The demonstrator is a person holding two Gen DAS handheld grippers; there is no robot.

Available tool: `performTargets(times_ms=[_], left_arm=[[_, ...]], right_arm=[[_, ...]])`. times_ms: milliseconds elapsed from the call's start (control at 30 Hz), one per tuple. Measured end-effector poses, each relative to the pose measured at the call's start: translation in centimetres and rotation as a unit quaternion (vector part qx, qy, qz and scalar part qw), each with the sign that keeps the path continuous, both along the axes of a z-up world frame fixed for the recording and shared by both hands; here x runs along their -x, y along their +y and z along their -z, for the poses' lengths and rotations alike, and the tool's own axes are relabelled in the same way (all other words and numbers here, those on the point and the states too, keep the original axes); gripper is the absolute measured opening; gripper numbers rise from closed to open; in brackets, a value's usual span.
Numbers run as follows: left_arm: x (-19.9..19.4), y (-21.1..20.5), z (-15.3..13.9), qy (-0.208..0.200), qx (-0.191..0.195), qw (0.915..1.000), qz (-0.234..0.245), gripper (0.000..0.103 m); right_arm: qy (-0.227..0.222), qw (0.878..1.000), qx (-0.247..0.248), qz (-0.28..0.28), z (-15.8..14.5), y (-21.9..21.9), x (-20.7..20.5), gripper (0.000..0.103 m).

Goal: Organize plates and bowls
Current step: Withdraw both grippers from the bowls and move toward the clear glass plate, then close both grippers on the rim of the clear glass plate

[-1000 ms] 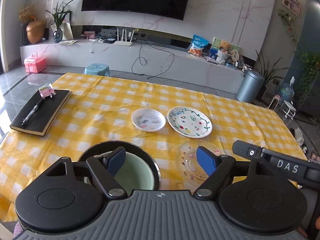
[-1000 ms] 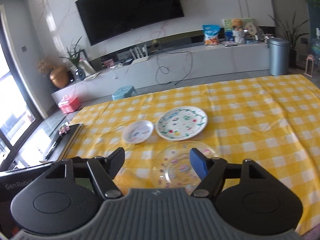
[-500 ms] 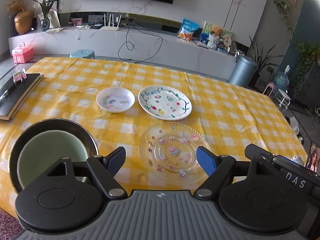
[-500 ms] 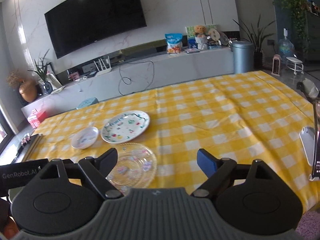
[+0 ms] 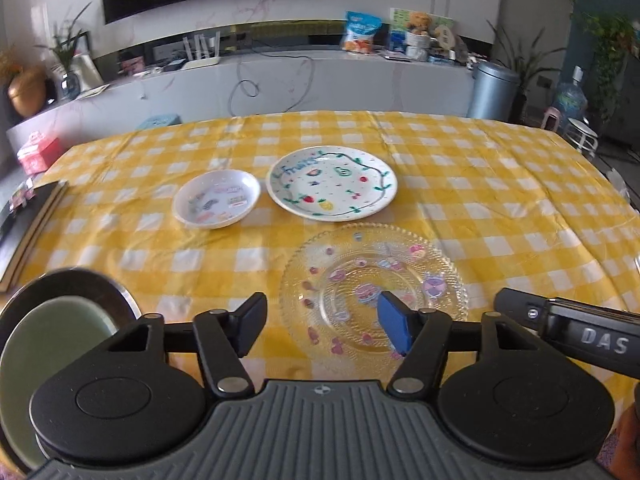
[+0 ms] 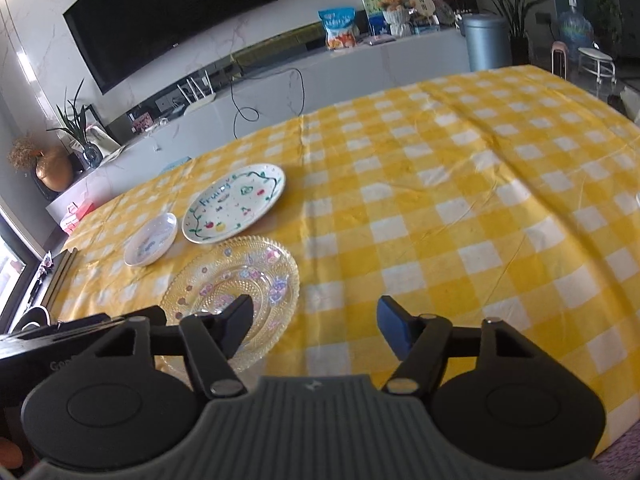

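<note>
A clear glass plate (image 5: pixel 374 280) with pastel motifs lies near the table's front; it also shows in the right wrist view (image 6: pixel 236 280). Behind it stand a white fruit-painted plate (image 5: pixel 332 182) (image 6: pixel 234 208) and a small white bowl (image 5: pixel 218 198) (image 6: pixel 151 239). A pale green bowl (image 5: pixel 44 344) sits inside a dark plate (image 5: pixel 76 284) at front left. My left gripper (image 5: pixel 322 330) is open and empty over the glass plate's near left edge. My right gripper (image 6: pixel 314 322) is open and empty, just right of the glass plate.
A yellow checked cloth (image 6: pixel 460 200) covers the table. A black notebook (image 5: pixel 24 232) lies at the left edge. A white object (image 5: pixel 637 262) peeks in at the right edge. Behind the table are a TV console (image 5: pixel 280 80) and a grey bin (image 5: pixel 494 90).
Both grippers have swung right along the table's front. The green bowl has slid from under my left gripper to its left; the glass plate now lies left of my right gripper. Both stay open.
</note>
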State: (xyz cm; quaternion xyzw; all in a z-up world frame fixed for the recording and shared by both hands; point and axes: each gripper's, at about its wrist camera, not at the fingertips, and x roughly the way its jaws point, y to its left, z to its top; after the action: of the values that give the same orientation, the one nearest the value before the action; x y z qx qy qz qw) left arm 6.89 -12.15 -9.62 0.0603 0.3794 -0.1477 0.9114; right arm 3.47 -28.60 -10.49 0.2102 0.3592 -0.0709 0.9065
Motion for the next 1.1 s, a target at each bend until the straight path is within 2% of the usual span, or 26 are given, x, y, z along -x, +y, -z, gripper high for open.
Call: performTargets(times_ms=[133, 300, 333, 433, 500, 833, 1033, 1100], left_arm=[[-1.0, -1.0, 0.8, 0.007, 0.001, 0.9999, 0.012, 0.065], [-2.8, -1.0, 2.1, 0.029, 0.014, 0.9993, -0.017, 0.047], [-3.0, -1.1, 2.2, 0.025, 0.006, 0.9995, -0.019, 0.047], [-3.6, -2.0, 2.7, 0.012, -0.05, 0.9982, -0.032, 0.047], [-4.1, -2.0, 2.9, 0.012, -0.058, 0.9976, -0.035, 0.046], [-5.7, -1.2, 3.6, 0.022, -0.055, 0.9972, -0.046, 0.046], [-6.1, -0.6, 3.7, 0.029, -0.032, 0.998, -0.045, 0.047], [-6.1, -0.3, 3.7, 0.036, -0.019, 0.9982, -0.045, 0.042]], right_arm=[[0.008, 1.0, 0.0, 0.001, 0.7, -0.2, -1.1, 0.054], [0.008, 1.0, -0.009, 0.002, 1.3, -1.0, -2.0, 0.042], [0.01, 1.0, -0.015, 0.003, 1.5, -1.2, -2.1, 0.04], [0.013, 0.999, -0.034, 0.005, 2.3, -1.6, -2.8, 0.031], [0.013, 0.999, -0.044, 0.005, 2.8, -1.7, -3.2, 0.025], [0.003, 0.998, -0.061, -0.004, 3.6, -1.4, -4.6, 0.025], [0.006, 0.997, -0.075, -0.009, 4.2, -1.2, -5.1, 0.023], [0.004, 0.997, -0.075, -0.007, 4.3, -1.2, -5.1, 0.022]])
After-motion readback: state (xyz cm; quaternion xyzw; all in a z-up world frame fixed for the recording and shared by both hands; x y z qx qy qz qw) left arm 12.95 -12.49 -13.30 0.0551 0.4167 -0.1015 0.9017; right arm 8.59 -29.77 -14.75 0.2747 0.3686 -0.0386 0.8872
